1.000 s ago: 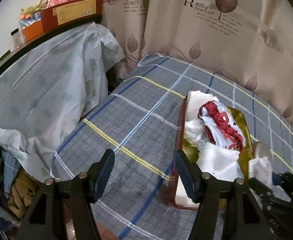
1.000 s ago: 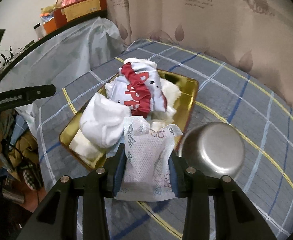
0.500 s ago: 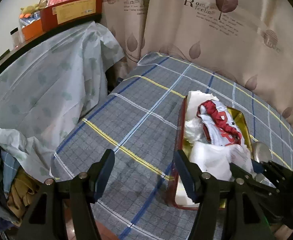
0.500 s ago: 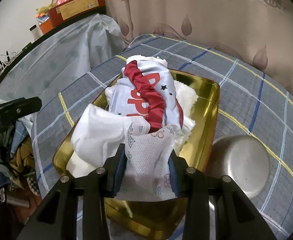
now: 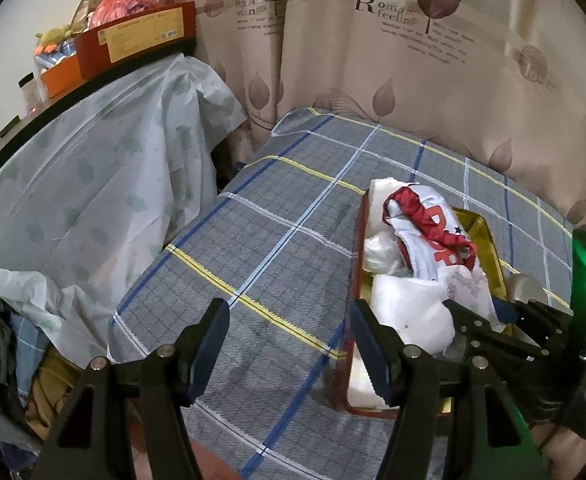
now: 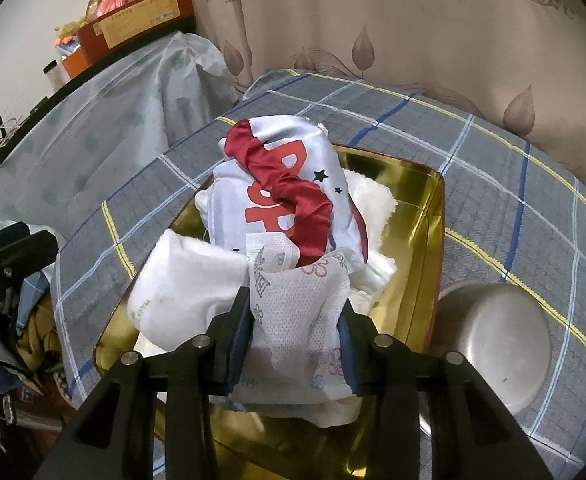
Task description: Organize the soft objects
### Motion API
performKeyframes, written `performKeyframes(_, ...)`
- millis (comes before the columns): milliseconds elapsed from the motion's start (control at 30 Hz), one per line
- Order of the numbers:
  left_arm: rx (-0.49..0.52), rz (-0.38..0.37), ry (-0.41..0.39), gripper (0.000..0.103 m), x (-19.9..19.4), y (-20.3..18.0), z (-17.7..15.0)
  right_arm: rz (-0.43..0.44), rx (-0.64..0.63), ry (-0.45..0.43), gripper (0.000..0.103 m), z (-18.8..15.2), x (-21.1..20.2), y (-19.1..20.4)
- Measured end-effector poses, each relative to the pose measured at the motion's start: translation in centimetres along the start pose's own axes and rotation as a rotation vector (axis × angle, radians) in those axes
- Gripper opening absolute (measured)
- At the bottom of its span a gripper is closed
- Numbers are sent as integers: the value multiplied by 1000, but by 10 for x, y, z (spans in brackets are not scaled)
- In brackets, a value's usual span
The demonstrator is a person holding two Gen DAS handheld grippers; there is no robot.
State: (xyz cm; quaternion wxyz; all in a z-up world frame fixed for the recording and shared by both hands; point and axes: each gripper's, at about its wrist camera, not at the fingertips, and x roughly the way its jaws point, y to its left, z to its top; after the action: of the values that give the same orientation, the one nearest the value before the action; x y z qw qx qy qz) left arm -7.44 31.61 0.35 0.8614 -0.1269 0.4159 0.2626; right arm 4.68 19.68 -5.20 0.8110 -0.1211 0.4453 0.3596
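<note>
Since a second ago my right tool (image 6: pixel 295 322) has carried the flowered white packet (image 6: pixel 299 312) from beside the steel bowl (image 6: pixel 493 338) to above the near end of the gold tray (image 6: pixel 421 216). Its jaws have just been easing apart a little, yet the packet sits between the pads, which touch both its sides.

Going left to right: at the far left a pale plastic sheet (image 5: pixel 93 184) drapes off a dark shelf, with a heap of clothes (image 5: pixel 9 344) low beside it. My left tool (image 5: pixel 289 334) hangs with its jaws wide apart and nothing in them, above the near edge of the checked worktop (image 5: pixel 277 232). That stretch of cloth is bare all the way back to the curtain (image 5: pixel 433 64), so there is free room there.

Next comes the tray, its left rim just beside my left tool's right finger. It is crowded: a white bundle (image 6: pixel 185 292) at the near left, a red-and-white garment (image 6: pixel 289 196) piled in the middle, a fluffy white towel (image 6: pixel 373 204) behind. Only its far right corner shows bare gold. The bowl stands upside down, touching the tray's right rim.
</note>
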Motion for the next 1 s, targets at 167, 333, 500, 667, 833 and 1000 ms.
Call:
performKeyframes(167, 6, -11, -1, 64, -4, -4, -1, -14, 9, -20, 55, -4, -10, 2)
performKeyframes(333, 16, -15, -5, 64, -7, -9, -1, -22, 20, -43, 80, -8, -24, 5)
performKeyframes(500, 25, -18, -6, 64, -11, -12, -1, -26, 23, -59, 89, -13, -34, 6)
performKeyframes(667, 23, -24, -7, 64, -13, -13, -1, -29, 40, -81, 94, -21, -47, 5)
performKeyframes(833, 26, -23, -5, 64, -14, -16, -2, -45, 79, -116, 99, -31, -66, 2)
performKeyframes(1000, 40, -14, 0, 64, -12, -19, -3, -80, 79, -127, 100, -42, -79, 7)
